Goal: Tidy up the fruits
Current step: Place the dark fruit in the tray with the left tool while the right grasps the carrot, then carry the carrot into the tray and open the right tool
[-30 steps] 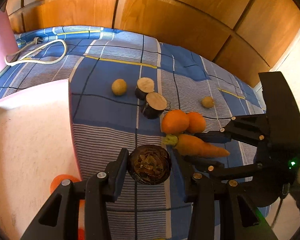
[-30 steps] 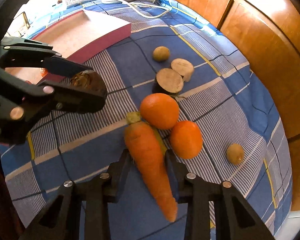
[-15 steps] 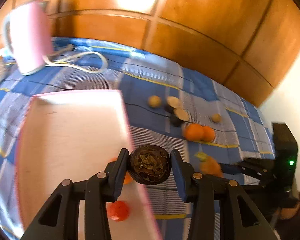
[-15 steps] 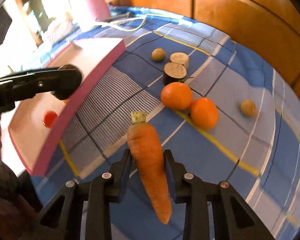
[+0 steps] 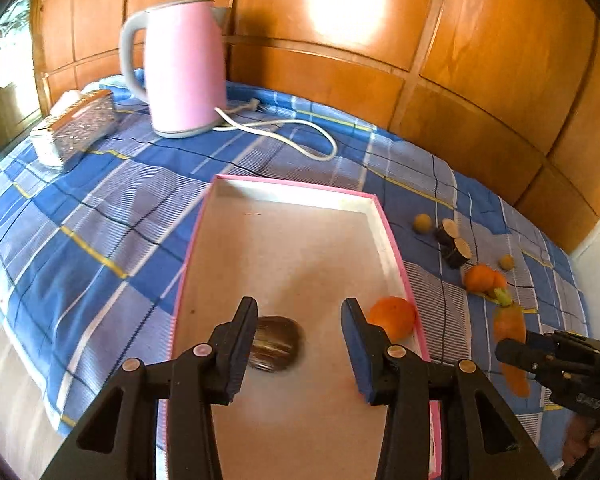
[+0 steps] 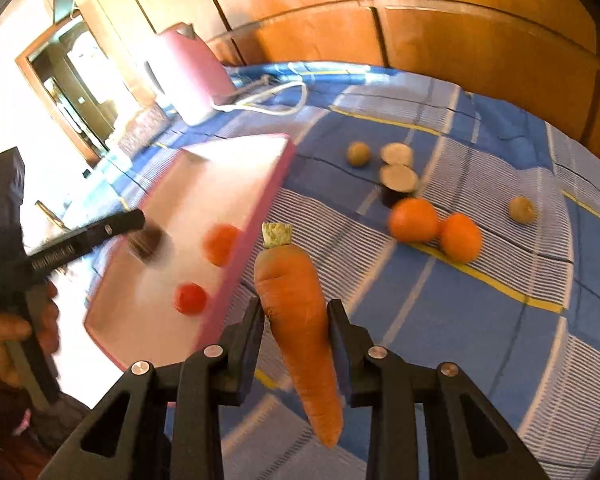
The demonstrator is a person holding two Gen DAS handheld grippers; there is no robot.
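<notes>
My left gripper (image 5: 300,340) is open above the pink-rimmed tray (image 5: 292,188). A dark round fruit (image 5: 276,344) lies blurred on the tray floor just below its fingers. An orange (image 5: 392,316) rests in the tray by the right rim. My right gripper (image 6: 296,336) is shut on a carrot (image 6: 300,312), held above the blue checked cloth beside the tray (image 6: 256,216). In the right wrist view the tray also holds a small red fruit (image 6: 190,298) and the orange (image 6: 220,242).
On the cloth lie two oranges (image 6: 414,220), two cut dark pieces (image 6: 398,180) and two small brown fruits (image 6: 358,154). A pink kettle (image 5: 184,64) with a white cord (image 5: 300,136) and a silvery box (image 5: 76,124) stand at the back. Wooden panels close the far side.
My left gripper moved over the tray, opened and let go of the dark fruit, which now lies in the tray. My right gripper lifted the carrot and carried it toward the tray.
</notes>
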